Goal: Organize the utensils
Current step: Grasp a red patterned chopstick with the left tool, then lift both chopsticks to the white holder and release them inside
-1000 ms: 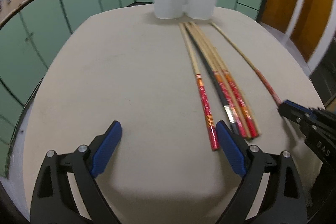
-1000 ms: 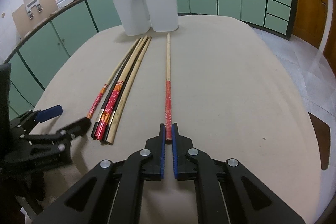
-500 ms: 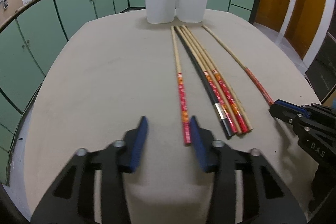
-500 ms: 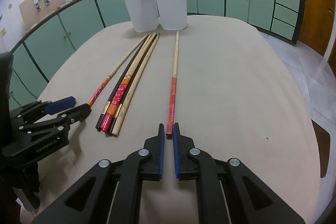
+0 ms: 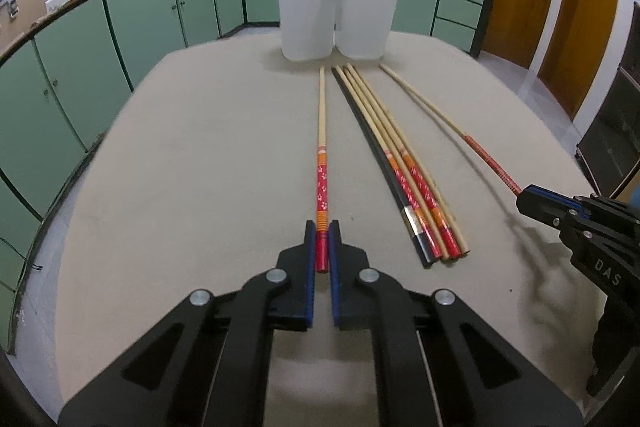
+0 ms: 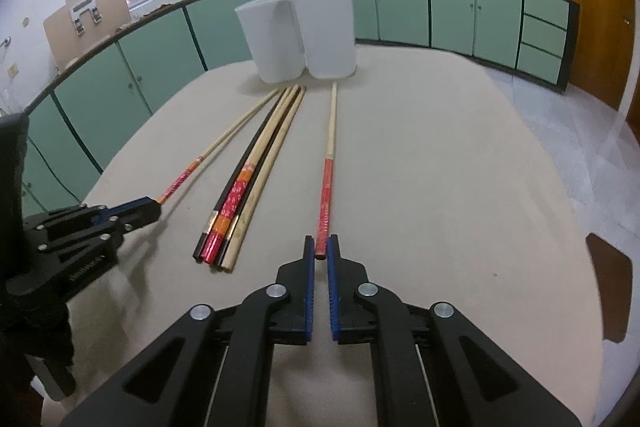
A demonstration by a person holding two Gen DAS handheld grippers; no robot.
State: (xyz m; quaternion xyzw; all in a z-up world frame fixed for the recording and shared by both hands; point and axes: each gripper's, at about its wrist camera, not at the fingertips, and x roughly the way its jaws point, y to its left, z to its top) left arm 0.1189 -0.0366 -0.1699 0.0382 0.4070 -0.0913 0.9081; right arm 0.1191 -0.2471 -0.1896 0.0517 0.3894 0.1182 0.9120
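Chopsticks: six long ones lie on the table, tips toward two white containers at the far end.
Left chopstick (image 5: 321,183): pale wood with an orange and red patterned handle, lying apart to the left of the bundle; its red butt end sits between the blue pads of the left gripper (image 5: 322,241).
Left gripper fingers: clenched on that butt end, pads pressing both sides.
Right chopstick (image 6: 327,183): pale wood with a plain red handle, lying alone to the right of the bundle, its butt end between the tips of the right gripper (image 6: 321,247).
Right gripper fingers: drawn together on the very tip of that red handle; only a little of the end is between the pads.
Bundle (image 5: 404,171): four chopsticks side by side between the two held ones, one black, the rest pale with red and orange handles.
White containers (image 5: 336,17): two tall tubs, upright and touching each other, just beyond the chopstick tips.
Table (image 5: 192,163): beige, rounded top.
Surroundings: green cabinets (image 6: 160,63) run around the room, with a sink tap, pots on the counter and brown wooden doors.
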